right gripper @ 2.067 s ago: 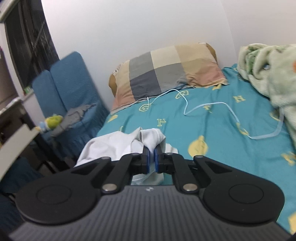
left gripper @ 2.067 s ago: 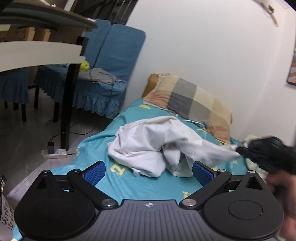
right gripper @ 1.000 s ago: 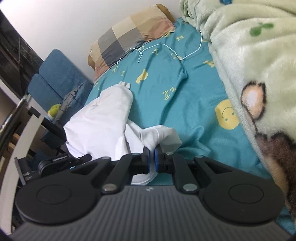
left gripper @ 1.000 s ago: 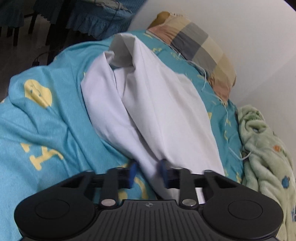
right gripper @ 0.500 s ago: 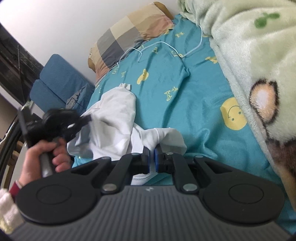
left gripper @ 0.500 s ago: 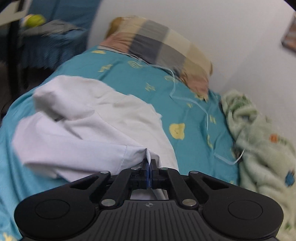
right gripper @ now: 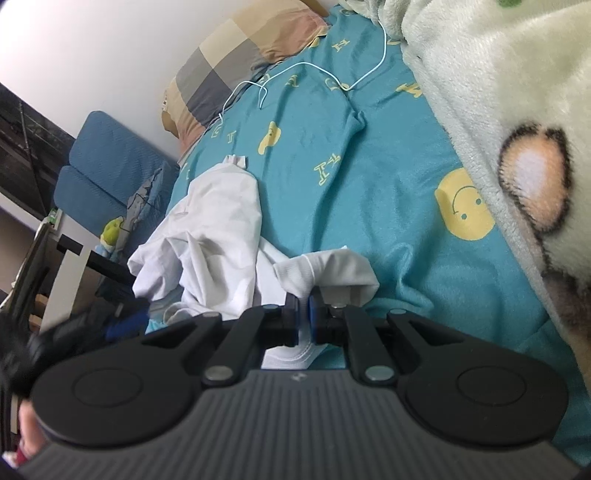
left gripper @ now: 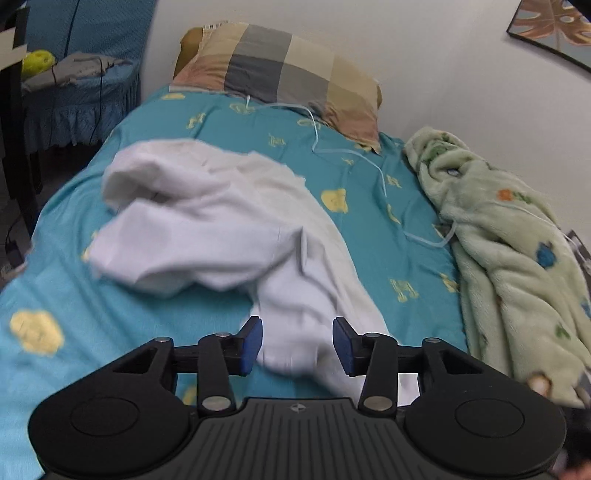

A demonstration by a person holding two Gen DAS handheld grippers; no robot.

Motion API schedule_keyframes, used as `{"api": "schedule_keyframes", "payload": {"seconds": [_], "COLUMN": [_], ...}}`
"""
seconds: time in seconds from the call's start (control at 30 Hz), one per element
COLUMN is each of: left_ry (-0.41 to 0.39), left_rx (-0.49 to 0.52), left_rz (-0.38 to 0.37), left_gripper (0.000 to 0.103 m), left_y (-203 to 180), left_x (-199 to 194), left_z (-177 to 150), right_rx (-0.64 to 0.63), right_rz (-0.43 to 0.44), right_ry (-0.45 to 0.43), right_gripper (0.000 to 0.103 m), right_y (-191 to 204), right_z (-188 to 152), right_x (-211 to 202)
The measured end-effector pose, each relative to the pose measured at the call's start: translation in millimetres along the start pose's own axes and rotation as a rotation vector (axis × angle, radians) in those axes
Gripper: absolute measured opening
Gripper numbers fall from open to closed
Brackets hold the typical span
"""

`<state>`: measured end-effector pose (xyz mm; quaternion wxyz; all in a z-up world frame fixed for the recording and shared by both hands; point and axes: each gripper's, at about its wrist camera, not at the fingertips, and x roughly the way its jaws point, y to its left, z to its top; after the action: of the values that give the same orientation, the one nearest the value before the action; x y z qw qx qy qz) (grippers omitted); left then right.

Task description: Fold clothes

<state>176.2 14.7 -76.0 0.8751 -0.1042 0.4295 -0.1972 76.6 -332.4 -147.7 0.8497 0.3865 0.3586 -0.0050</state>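
**Teal bed, one white garment half loose**

Teal bedsheet printed with yellow smiley faces and letter-like shapes covers the bed, which runs away from the cameras toward a white wall. At its head lies a checked pillow in grey, tan and pink. A pale green fleece blanket with small animal prints is heaped along the wall side, and a thin white cable snakes over the sheet from the pillow toward the blanket. Beyond the other side stands a blue covered chair carrying grey cloth and a yellow-green toy. A framed picture hangs at the upper corner of the wall. The yellow letters on the sheet are too distorted to read with certainty.

The white garment lies crumpled on the sheet, its long axis slanting from the chair side of the bed toward the near edge. The left gripper has just been opening; its blue pads stand apart with a blurred fold between them, not pressing it. The right gripper is pinched tight on a white hem near the bed's front edge.
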Motion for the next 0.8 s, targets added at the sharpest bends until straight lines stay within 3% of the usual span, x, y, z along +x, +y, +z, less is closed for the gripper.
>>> {"api": "schedule_keyframes", "payload": {"seconds": [0.17, 0.37, 0.47, 0.53, 0.57, 0.67, 0.77, 0.8], "left_ry": [0.004, -0.059, -0.065, -0.054, -0.049, -0.035, -0.011, -0.017], "left_rx": [-0.088, -0.099, -0.118, -0.125, -0.120, -0.125, -0.137, -0.149], "left_rz": [-0.024, -0.045, -0.077, -0.094, -0.093, -0.092, -0.107, -0.105], "left_gripper": [0.045, 0.049, 0.049, 0.049, 0.049, 0.042, 0.009, 0.009], "left_y": [10, 7, 7, 7, 6, 7, 11, 12], "left_x": [-8, 14, 23, 29, 34, 47, 56, 54], "left_z": [-27, -20, -18, -18, -18, -19, -18, -18], "right_rx": [-0.026, -0.076, -0.085, -0.105, -0.116, -0.145, -0.175, -0.182], "right_rz": [0.000, -0.031, -0.051, -0.064, -0.070, -0.086, -0.094, -0.095], "right_ry": [-0.014, 0.030, 0.019, -0.015, -0.035, -0.077, -0.073, -0.069], "right_gripper": [0.010, 0.016, 0.039, 0.061, 0.063, 0.064, 0.064, 0.064], "right_y": [5, 8, 9, 11, 13, 15, 17, 18], "right_z": [-2, -7, -8, -7, -6, -4, -2, -2], "right_x": [-12, -24, -33, -38, -40, -40, -32, -29]}}
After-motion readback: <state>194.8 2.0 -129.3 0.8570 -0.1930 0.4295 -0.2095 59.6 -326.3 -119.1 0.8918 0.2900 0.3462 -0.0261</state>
